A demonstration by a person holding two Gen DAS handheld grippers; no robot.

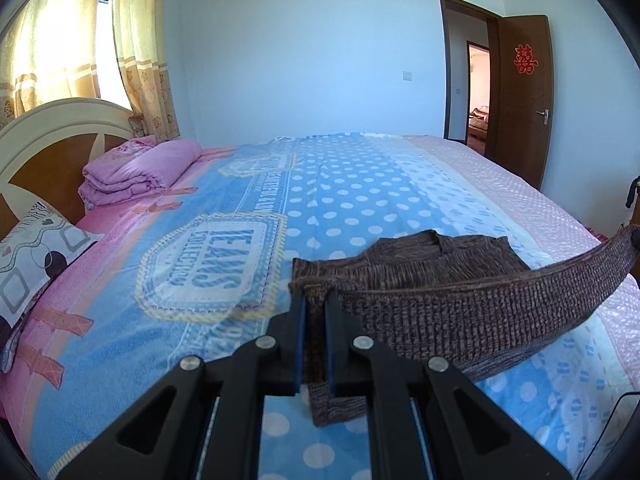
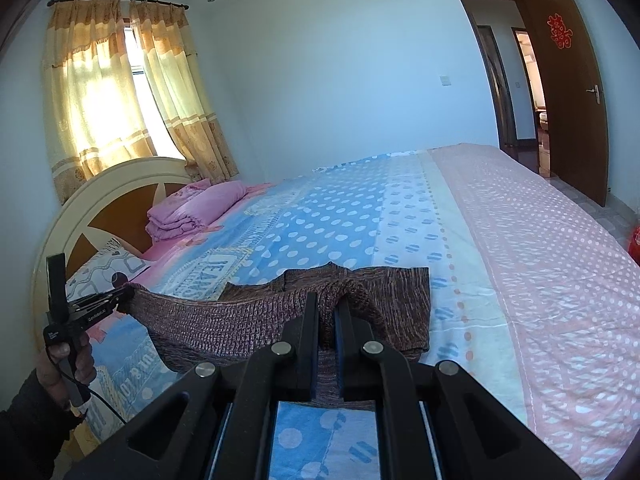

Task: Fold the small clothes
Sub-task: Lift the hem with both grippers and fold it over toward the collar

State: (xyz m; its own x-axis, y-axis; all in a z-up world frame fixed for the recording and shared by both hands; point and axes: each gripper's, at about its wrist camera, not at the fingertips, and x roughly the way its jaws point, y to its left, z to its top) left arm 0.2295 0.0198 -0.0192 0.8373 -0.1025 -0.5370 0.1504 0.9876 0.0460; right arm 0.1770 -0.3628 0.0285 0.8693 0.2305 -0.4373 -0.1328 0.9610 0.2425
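A small brown knitted garment lies on the blue dotted bedspread. Its near edge is lifted off the bed and stretched as a band between both grippers. My left gripper is shut on the left corner of that edge, and a flap of knit hangs below its fingers. My right gripper is shut on the other corner of the garment. In the right wrist view the left gripper shows at the far left, held by a person's hand, with the knit band running from it.
A folded pink quilt and a patterned pillow lie by the headboard at the left. Curtains cover the window. An open brown door stands at the right, with a red object on the floor.
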